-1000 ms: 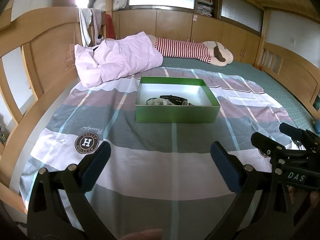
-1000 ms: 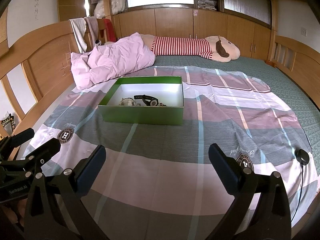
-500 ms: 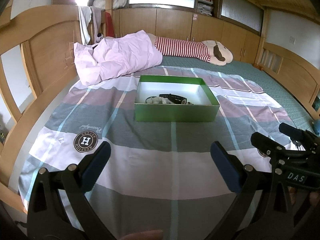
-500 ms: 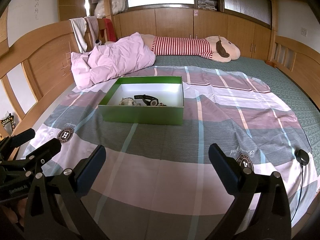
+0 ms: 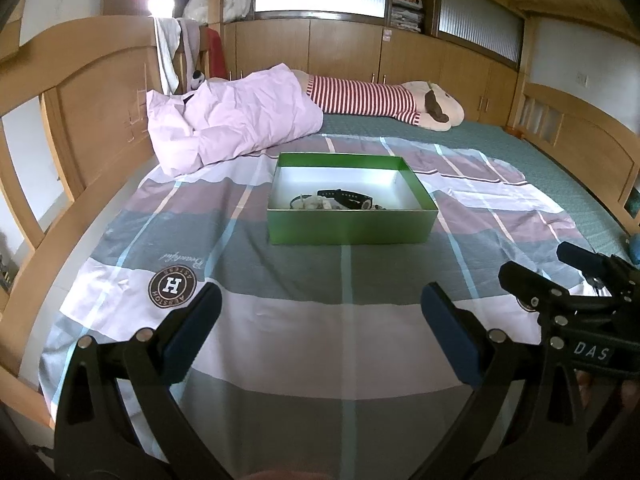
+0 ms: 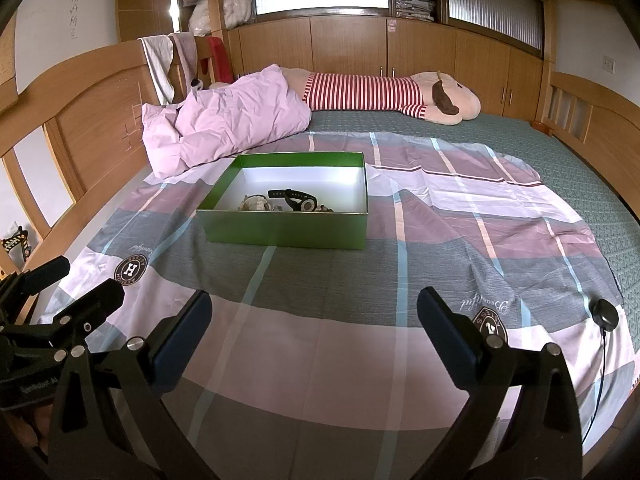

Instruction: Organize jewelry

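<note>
Well ahead of both wide-open, empty claws, left (image 5: 320, 320) and right (image 6: 314, 318), the green box (image 6: 286, 234) with a watch (image 6: 294, 199) sits on the striped bedsheet (image 6: 320, 344).

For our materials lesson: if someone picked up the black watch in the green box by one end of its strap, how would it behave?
The black watch would probably droop: its strap already lies curved. Its round face may swing lowest. It could snag the pale jewelry lying close beside it in the green box.
</note>
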